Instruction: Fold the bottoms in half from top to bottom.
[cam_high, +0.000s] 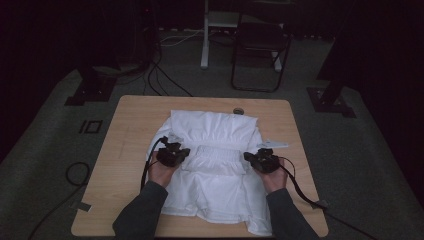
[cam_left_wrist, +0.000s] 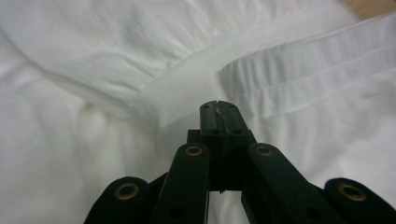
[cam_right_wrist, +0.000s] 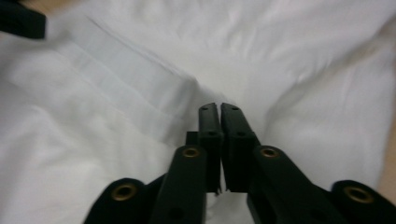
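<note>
A white garment (cam_high: 212, 150) lies spread over the middle of the wooden table (cam_high: 130, 130), with a gathered waistband (cam_high: 216, 152) folded across it. My left gripper (cam_high: 173, 154) rests at the band's left end and my right gripper (cam_high: 261, 160) at its right end. In the left gripper view the jaws stand pressed together (cam_left_wrist: 218, 106) just above the white band (cam_left_wrist: 299, 70), with no cloth between them. The right gripper (cam_right_wrist: 219, 108) is shut too, its jaws together with only a hairline gap, over a flat folded edge (cam_right_wrist: 126, 88) of the garment.
A small round object (cam_high: 238, 110) sits at the table's far edge. A white slip (cam_high: 273, 144) lies beside the garment near my right gripper. A dark chair (cam_high: 260, 45) and cables (cam_high: 160, 75) are on the floor beyond the table.
</note>
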